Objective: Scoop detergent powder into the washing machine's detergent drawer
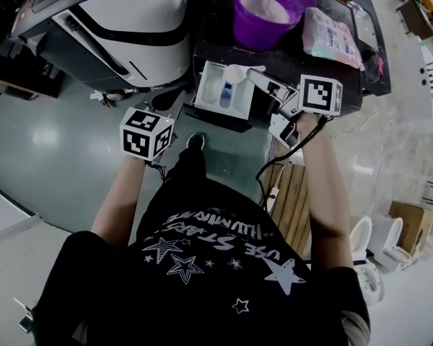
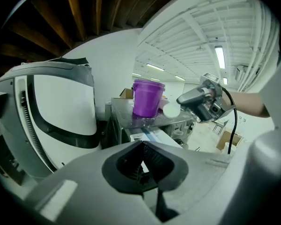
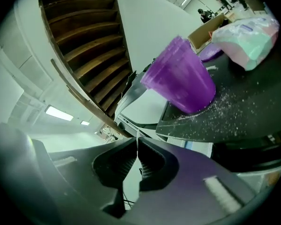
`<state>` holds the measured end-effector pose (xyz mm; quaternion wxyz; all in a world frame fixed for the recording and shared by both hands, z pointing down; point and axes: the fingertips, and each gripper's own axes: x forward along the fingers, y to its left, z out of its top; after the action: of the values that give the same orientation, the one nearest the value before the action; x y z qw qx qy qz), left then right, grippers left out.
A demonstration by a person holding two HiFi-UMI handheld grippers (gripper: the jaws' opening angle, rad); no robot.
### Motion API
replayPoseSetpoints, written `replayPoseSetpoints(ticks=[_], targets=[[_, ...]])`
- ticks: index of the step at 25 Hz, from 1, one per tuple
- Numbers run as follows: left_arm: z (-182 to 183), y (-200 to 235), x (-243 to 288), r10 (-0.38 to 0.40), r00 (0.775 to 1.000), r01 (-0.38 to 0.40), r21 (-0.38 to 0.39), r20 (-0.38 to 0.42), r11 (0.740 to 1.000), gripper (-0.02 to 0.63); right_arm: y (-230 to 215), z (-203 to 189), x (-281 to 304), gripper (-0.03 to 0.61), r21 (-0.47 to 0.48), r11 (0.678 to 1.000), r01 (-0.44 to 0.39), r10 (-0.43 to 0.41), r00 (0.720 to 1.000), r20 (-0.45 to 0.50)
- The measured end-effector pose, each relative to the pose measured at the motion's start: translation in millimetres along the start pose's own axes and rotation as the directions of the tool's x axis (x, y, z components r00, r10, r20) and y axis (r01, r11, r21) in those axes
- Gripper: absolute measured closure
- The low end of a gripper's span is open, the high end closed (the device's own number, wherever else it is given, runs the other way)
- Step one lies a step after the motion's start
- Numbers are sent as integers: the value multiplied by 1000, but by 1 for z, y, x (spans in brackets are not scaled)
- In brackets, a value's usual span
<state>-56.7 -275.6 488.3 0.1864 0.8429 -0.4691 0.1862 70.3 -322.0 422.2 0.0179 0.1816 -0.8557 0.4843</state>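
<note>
The right gripper (image 1: 265,83) is clamped on a white scoop (image 1: 236,73) whose bowl sits over the open detergent drawer (image 1: 215,92), though its own view shows only a thin white sliver between the closed jaws, and the bowl's contents cannot be made out. The left gripper (image 2: 143,143), jaws pressed together on nothing, is largely hidden under its marker cube (image 1: 146,133) from above. The purple bucket (image 1: 254,29) of detergent powder (image 1: 263,7) stands behind the drawer on the dark bench (image 1: 372,63).
</note>
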Motion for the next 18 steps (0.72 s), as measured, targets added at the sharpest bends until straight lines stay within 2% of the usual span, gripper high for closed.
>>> replayPoseSetpoints(ticks=[3,6,9,13,18], targets=[[-7,-7,-6,8,1000,-8,-1,-4,1000,612,-27,-17,-2,543,-14,990,139,-139,990,-23],[-11,-11,-11,12,1000,-12,-3,-2,1000,613,-28,-27,10,543,-55,988,144,-146,989,-29],[-16,-10,-15,15,1000,-15,-4,-2,1000,612,-33,-33,21,543,-158,969,190,-199,979,-44],[-21,-5,-22,26,1000,-26,-14,-2,1000,612,-38,-38,36,543,-330,912,244,-280,958,-64],[-27,1,-27,25,1000,-26,-23,-4,999,612,-45,-46,54,543,-529,807,264,-365,926,-95]])
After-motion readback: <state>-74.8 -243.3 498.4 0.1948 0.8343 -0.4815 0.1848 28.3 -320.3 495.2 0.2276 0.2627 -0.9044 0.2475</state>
